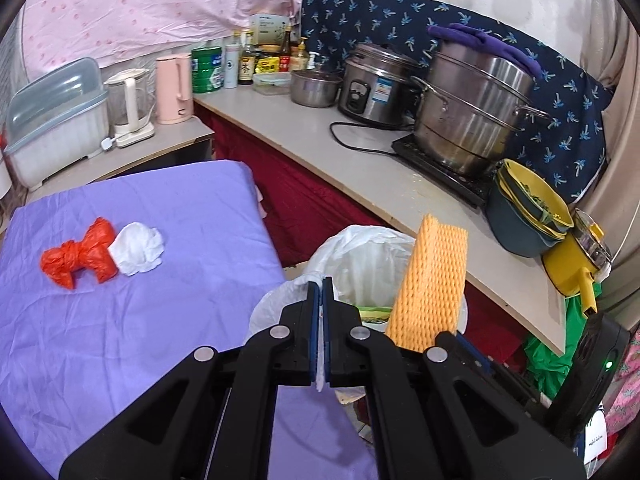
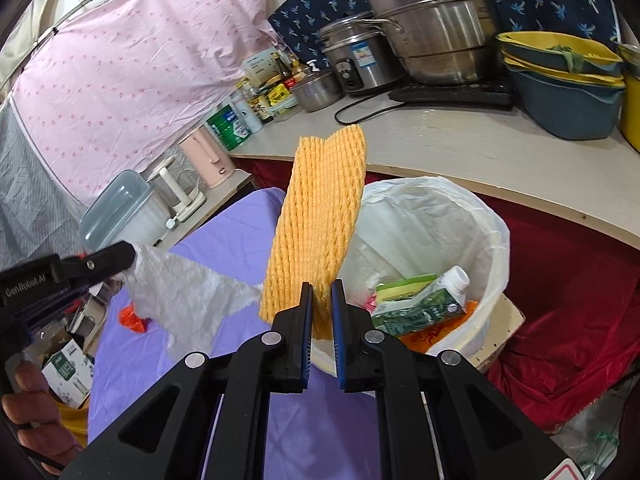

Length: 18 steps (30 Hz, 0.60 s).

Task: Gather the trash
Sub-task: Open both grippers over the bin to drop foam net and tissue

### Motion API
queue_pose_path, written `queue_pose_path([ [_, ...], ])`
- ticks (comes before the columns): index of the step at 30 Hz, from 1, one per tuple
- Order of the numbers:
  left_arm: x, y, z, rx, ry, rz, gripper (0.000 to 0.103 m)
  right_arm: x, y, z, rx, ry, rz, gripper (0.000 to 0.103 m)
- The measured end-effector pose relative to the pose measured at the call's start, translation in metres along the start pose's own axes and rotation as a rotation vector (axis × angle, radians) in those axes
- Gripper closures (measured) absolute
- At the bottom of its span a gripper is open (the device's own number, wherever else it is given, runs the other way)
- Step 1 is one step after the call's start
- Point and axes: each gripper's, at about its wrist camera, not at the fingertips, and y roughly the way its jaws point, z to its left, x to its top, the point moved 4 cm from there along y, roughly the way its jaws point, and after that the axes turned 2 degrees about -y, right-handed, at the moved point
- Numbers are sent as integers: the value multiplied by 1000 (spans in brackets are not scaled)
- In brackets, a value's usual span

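My right gripper (image 2: 321, 300) pinches the low end of an orange foam net (image 2: 320, 216), a flat ribbed sleeve of soft mesh. Its long axis stands nearly upright, tilting a little toward the far right. The bin (image 2: 494, 280), lined with a white bag, sits just below and to the right of the net, so I judge that the coming drop turns on carrying the net rightward over the opening. A green carton (image 2: 424, 304) and other scraps already lie inside

My left gripper (image 1: 322, 300) is pressed together on a fold of the bag's thin white edge (image 2: 180, 292), holding it out on the left side of the bin

On the purple sheet (image 1: 140, 320) at near left, well apart from both grippers, a crumpled red bag (image 1: 80, 256) and a white tissue wad (image 1: 138, 248) lie touching, not yet collected
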Motion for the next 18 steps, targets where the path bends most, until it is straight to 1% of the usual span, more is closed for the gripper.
queue_pose_path([
  [3, 4, 7, -13, -18, 13, -2, 102, -2, 3, -11, -17, 14, 5, 93],
  [7, 7, 20, -27, -51, 27, 25, 102, -4, 8, -25, -30, 37, 11, 93],
  [15, 6, 50, -51, -88, 60, 79, 101, -7, 19, -48, -63, 74, 23, 92],
  [16, 5, 54, -53, -94, 61, 86, 101, -7, 20, -50, -68, 78, 24, 92],
  [18, 3, 59, -57, -103, 61, 86, 101, -7, 20, -53, -79, 81, 22, 88],
])
